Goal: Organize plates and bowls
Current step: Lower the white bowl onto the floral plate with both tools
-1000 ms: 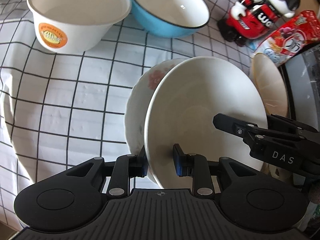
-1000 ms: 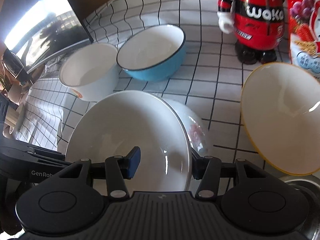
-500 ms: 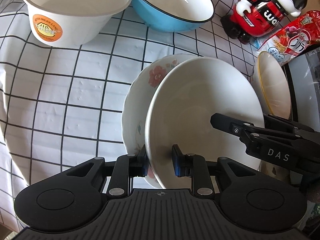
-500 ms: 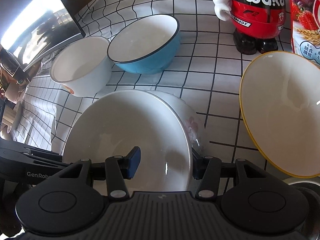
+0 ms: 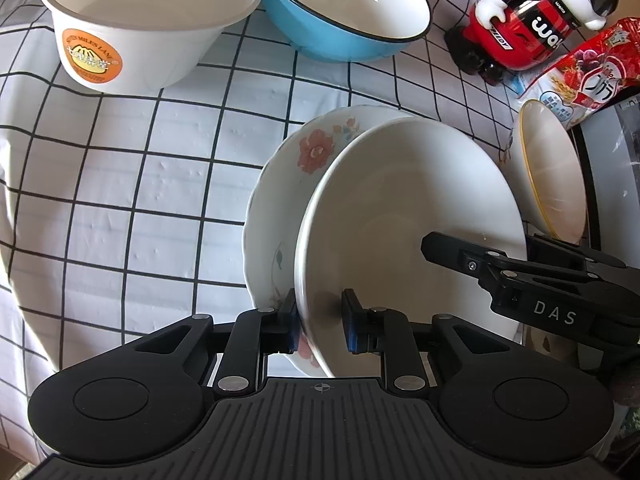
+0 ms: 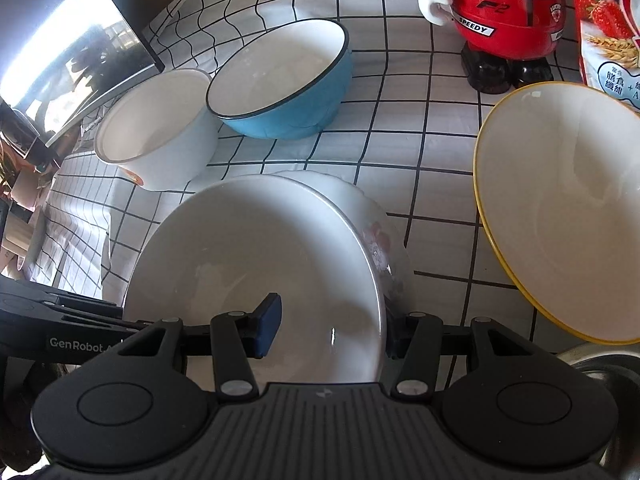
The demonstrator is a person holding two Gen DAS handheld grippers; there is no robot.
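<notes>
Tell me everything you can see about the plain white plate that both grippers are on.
The plain white plate is round, glossy and undecorated, ceramic by its look, with a shallow well and a raised rim. It is tilted steeply, nearly on edge, above the checked tablecloth. The left gripper pinches its rim; the right gripper straddles the opposite edge, one pad inside the well. Close behind it sits the flowered plate; whether they touch is unclear.

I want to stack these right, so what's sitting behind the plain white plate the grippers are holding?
A floral plate stands directly behind the plain white plate, its pink flower showing. Its remainder is covered, so contact between them is unclear.
</notes>
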